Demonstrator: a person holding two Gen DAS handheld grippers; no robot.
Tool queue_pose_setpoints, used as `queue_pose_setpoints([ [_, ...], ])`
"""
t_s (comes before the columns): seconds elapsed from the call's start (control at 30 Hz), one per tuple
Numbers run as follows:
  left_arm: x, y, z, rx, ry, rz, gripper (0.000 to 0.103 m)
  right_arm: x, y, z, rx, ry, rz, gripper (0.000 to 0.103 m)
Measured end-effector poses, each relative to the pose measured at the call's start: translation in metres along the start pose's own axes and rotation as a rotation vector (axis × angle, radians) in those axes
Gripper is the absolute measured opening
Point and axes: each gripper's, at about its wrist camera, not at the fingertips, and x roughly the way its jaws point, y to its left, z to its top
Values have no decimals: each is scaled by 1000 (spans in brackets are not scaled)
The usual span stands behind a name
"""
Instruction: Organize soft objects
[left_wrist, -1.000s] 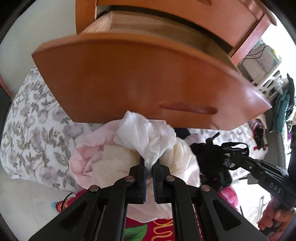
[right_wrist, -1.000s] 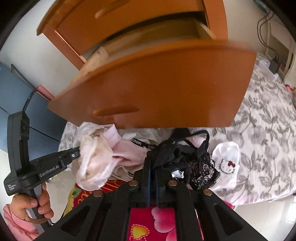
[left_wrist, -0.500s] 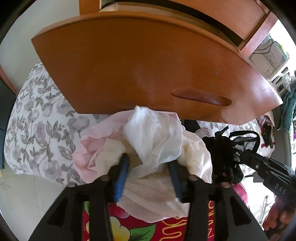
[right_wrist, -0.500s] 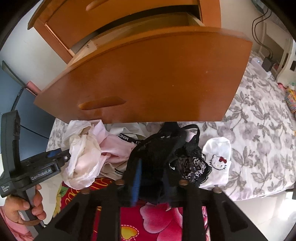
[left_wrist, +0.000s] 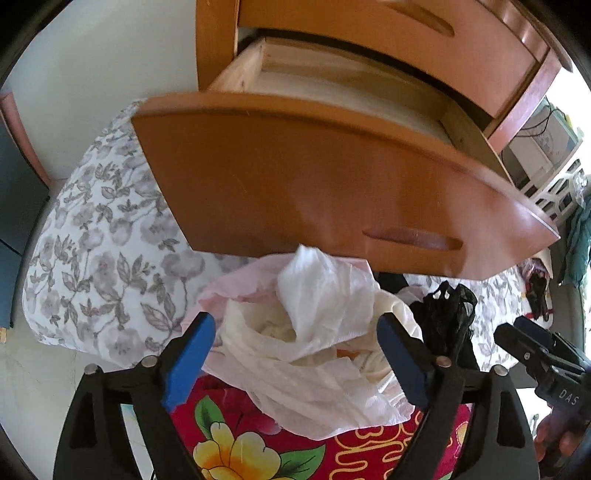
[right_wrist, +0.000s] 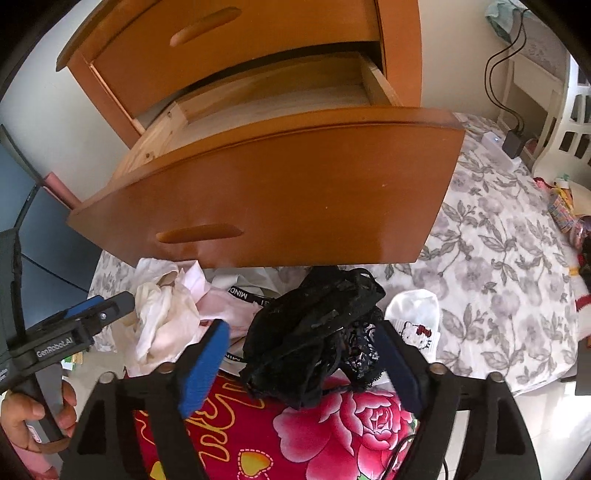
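I'm holding both grippers spread: left gripper (left_wrist: 295, 354) straddling the white bundle (left_wrist: 314, 332), right gripper (right_wrist: 306, 354) straddling the black lace (right_wrist: 317, 332), seemingly touching neither, below the open drawer's (right_wrist: 266, 192) front edge.

My left gripper (left_wrist: 295, 354) gapes wide, blue pads (left_wrist: 188, 356) far apart. My right gripper (right_wrist: 306, 360) is spread just as wide.

Left tool (left_wrist: 295, 354), right tool (right_wrist: 301, 360): black frames, blue pads, silver screws, white lettering.
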Motion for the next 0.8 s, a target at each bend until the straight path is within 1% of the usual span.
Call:
queue_pose_setpoints([
  [0.03, -1, 1, 0, -2, -8, 3, 93, -1, 0, 0, 1, -5, -3, 96],
  [0.1, -4, 2, 0, -6, -23, 8, 95, -4, 0, 0, 1, -15, -10, 103],
  [0.17, -6, 3, 0, -9, -30, 11, 96, -6, 0, 0, -1, -26, -14, 103],
  [0.3, -13, 3, -1, -15, -43, 26, 101, -10, 1, -1, 4, -44, -19, 103],
  [0.6, -25, 7, -7, -8, -88, 59, 101, -22, 10, -4, -20, -87, -61, 103],
  [0.8, -37, 9, -16, 0, -140, 67, 101, -34, 14, -11, -10, -132, -72, 103],
])
